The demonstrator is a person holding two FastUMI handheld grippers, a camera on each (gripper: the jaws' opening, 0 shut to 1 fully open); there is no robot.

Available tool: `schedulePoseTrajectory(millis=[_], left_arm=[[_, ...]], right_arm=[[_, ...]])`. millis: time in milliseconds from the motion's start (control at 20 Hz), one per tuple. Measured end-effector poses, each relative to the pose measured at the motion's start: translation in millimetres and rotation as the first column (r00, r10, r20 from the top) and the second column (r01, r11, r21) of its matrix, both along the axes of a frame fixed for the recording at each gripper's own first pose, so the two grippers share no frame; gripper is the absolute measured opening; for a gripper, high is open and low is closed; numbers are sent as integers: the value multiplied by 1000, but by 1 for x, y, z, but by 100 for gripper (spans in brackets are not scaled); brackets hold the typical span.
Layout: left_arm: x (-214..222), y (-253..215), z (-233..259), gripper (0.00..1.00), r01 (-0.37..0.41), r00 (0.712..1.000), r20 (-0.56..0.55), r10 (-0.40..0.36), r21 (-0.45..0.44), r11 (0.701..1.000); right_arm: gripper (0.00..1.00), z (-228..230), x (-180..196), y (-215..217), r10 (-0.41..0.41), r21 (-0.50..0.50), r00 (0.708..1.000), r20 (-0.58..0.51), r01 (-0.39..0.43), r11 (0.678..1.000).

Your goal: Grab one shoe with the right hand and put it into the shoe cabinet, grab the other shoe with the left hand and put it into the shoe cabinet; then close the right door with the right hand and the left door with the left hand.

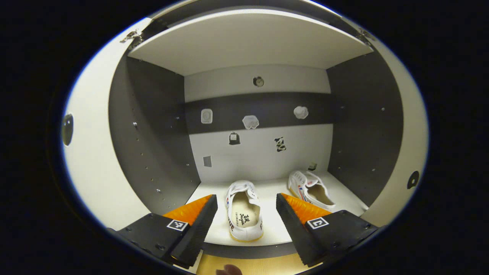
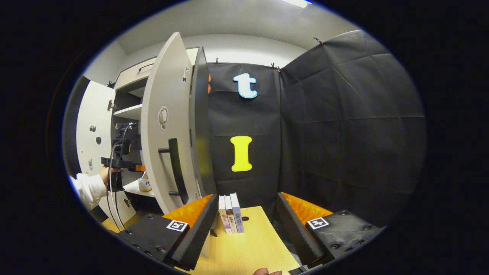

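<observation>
Both shoes inside the shoe cabinet (image 1: 160, 152), near shoe (image 1: 244, 210) at six o'clock, far shoe (image 1: 311, 189) at four; left gripper (image 1: 246, 215) and right gripper (image 2: 244, 215) spread, empty; right door (image 2: 166, 122) ajar.

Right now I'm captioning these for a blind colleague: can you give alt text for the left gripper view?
Two white shoes, one in front and one to the right, sit on the shoe cabinet's floor. The left gripper is open and empty before them, both doors open.

Two white shoes (image 1: 244, 210) (image 1: 311, 189) in one cabinet (image 1: 153, 152), two open doors (image 1: 91, 160) (image 2: 168, 126), three books (image 2: 230, 214) on one table (image 2: 248, 248)
</observation>
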State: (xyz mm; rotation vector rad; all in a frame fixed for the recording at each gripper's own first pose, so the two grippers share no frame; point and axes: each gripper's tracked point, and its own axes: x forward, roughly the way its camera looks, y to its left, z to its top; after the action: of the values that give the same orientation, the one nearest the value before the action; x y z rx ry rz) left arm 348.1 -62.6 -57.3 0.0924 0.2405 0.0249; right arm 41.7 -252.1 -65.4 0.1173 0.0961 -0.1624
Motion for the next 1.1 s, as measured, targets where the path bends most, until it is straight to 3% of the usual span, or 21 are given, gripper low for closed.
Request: schedulePoseTrajectory(millis=[200, 600, 700, 1100], left_arm=[[-55, -8, 29, 97, 30, 997, 72, -27, -35, 999], [-161, 2, 64, 97, 36, 982, 184, -37, 7, 999], [-187, 0, 61, 97, 48, 982, 184, -43, -21, 999], [-241, 8, 60, 97, 51, 981, 191, -38, -63, 997]], right_arm=[[97, 8, 9, 15, 16, 16, 1000, -3, -16, 1000], [97, 16, 38, 36, 62, 18, 998, -15, -62, 998], [97, 17, 47, 36, 61, 3, 998, -17, -61, 998], [97, 11, 72, 47, 96, 7, 995, -40, -96, 995]])
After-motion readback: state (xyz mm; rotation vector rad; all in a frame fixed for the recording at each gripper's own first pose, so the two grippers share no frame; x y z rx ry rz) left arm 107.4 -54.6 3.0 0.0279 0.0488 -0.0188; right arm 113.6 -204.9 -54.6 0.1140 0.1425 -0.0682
